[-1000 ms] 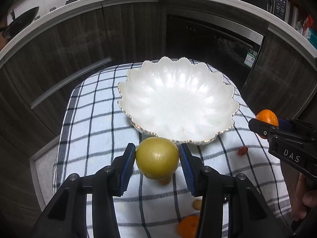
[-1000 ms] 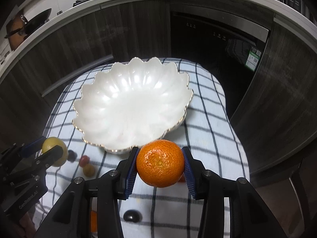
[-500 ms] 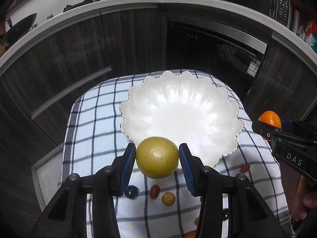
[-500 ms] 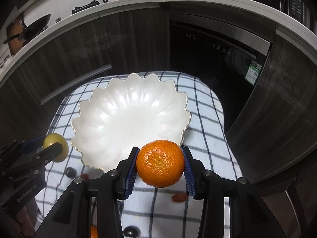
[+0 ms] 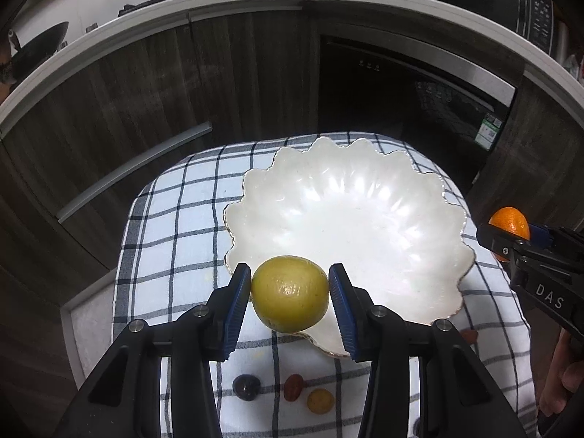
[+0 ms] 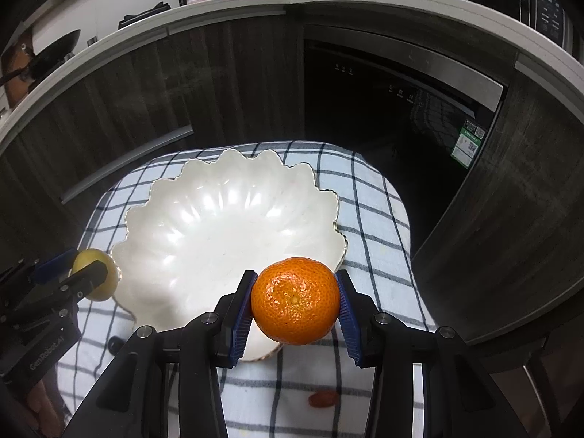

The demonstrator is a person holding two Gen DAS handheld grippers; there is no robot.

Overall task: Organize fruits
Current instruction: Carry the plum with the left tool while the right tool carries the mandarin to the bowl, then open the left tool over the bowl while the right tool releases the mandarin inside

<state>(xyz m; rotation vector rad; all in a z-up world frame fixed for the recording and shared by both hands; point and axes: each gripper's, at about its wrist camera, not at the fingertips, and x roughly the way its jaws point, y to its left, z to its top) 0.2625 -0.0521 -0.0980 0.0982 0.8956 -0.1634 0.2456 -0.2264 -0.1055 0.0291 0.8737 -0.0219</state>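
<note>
Yellow-green lemon (image 5: 290, 294), long axis crosswise between the pads, clamped in left hand-held gripper (image 5: 291, 303) over the white scalloped bowl (image 5: 350, 215) near rim; right hand-held gripper (image 6: 295, 308) clamped on orange (image 6: 295, 301), stem end facing camera. Checked-cloth tabletop (image 5: 175, 226), dark kitchen cabinets (image 5: 120, 91) behind.

At lower centre, the left hand-held gripper (image 5: 290, 294) clamps a round yellow-green lemon (image 5: 290, 294) over the near rim of a scalloped white bowl (image 5: 365, 197).
</note>
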